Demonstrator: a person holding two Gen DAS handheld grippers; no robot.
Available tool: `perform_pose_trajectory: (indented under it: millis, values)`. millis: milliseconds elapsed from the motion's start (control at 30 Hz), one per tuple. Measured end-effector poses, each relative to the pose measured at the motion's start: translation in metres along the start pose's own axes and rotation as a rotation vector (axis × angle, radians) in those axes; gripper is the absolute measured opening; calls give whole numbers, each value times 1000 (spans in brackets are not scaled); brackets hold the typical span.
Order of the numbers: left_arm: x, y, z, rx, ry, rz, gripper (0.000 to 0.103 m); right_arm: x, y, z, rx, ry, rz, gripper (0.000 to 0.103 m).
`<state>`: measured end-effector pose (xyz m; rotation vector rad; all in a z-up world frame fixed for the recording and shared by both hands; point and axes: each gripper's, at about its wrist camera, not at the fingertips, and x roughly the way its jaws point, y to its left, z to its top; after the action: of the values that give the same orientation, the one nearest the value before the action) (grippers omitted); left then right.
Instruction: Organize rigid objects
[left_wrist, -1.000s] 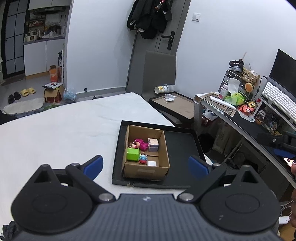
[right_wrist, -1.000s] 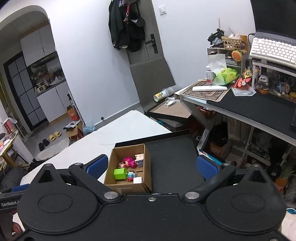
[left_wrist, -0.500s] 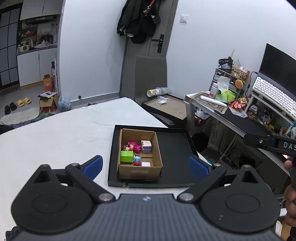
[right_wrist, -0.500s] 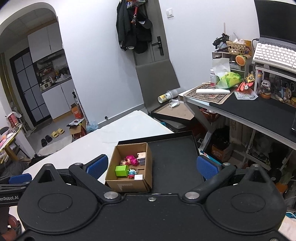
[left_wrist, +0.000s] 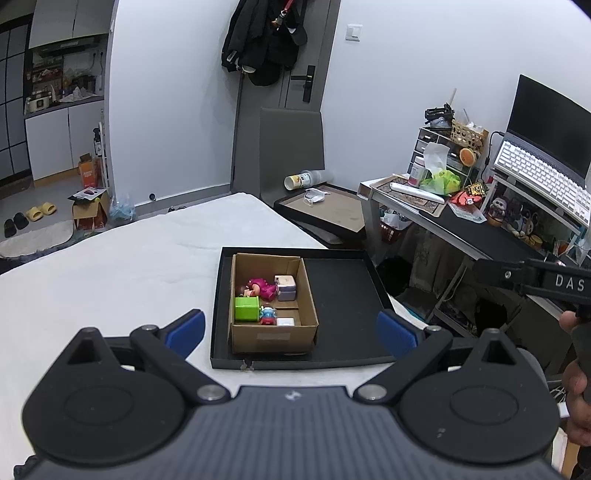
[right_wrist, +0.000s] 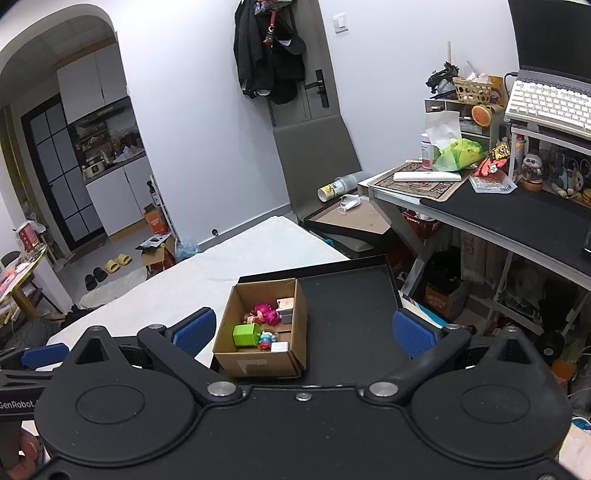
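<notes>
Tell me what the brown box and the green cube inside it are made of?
The brown box looks like cardboard: matte tan walls with folded flaps and raw cut edges. The green cube looks like smooth plastic, bright and evenly coloured, though painted wood can't be ruled out from here.

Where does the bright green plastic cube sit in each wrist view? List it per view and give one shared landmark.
Left wrist view: the bright green plastic cube lies just left of centre, in the near left part of the open brown cardboard box.
Right wrist view: the cube lies below and left of centre, in the same box.
Shared landmark: the pink toy figure just behind the cube.
</notes>
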<state>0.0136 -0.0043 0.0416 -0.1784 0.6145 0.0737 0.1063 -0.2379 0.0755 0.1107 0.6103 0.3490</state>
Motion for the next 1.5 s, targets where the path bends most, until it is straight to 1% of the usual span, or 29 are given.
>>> perform_pose_trajectory:
  millis: [300, 1500]
  values:
    - [-4, 2, 0, -4, -6, 11, 99, 0, 4, -2, -4, 7, 7, 103]
    - [-11, 7, 1, -17, -5, 7, 99, -8, 12, -2, -37, -4, 10, 103]
